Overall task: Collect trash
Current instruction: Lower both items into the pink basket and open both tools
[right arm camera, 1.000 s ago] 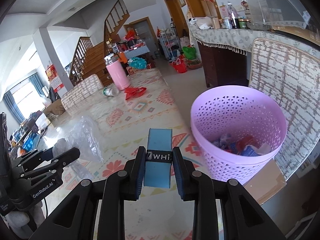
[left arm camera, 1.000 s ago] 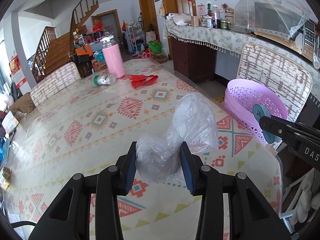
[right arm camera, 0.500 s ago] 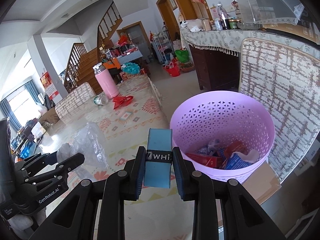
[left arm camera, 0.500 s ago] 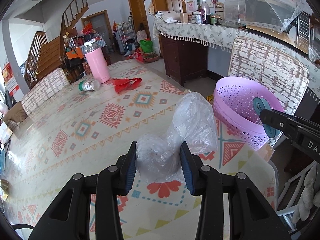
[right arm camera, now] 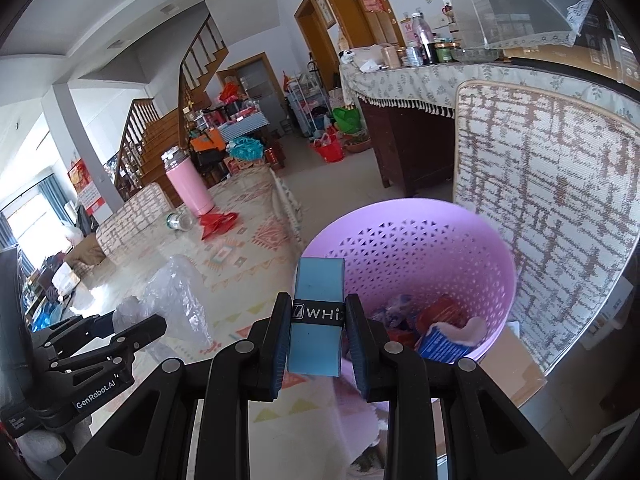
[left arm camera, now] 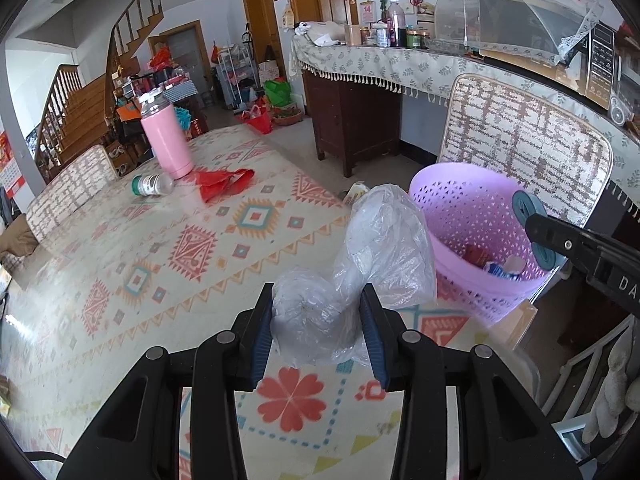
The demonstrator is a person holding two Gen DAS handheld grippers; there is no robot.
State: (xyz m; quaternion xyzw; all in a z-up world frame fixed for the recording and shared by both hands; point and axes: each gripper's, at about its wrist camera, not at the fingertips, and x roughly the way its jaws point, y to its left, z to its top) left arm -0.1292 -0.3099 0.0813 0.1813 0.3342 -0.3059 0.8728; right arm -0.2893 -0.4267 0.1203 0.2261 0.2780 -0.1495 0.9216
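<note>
Our right gripper pinches a blue roll just before the purple basket's near rim; releasing now could drop it outside. Our left gripper clamps a crumpled clear plastic bag over the table, beside the basket; its loose end may snag the rim. Farther off lie a small bottle and red wrapper.

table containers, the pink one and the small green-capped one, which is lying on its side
The small clear bottle with the green cap lies on its side on the patterned tablecloth. The tall pink tumbler beside it stands upright.
</note>
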